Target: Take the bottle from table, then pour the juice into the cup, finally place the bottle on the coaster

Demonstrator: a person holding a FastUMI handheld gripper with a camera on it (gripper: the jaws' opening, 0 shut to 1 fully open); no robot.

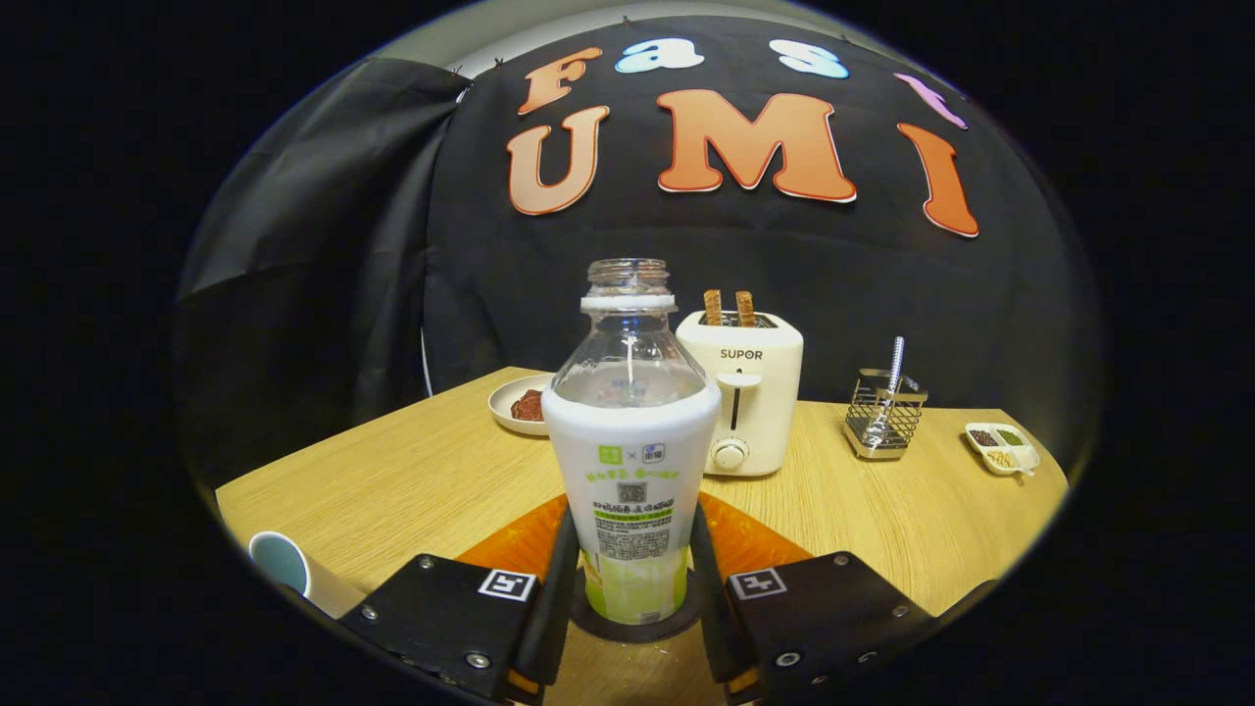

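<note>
The hand-held gripper is clamped on the uncapped bottle, which stands upright on a dark coaster; the cup sits near left on the bench.

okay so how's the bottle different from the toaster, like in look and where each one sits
The bottle is clear on top with a white label sleeve and an uncapped mouth; the toaster is a cream, opaque box with two toast slices sticking up. The bottle stands between the fingers of the gripper, over the orange coaster; the toaster stands beyond it on the bare wooden table. Both stand upright.
</note>
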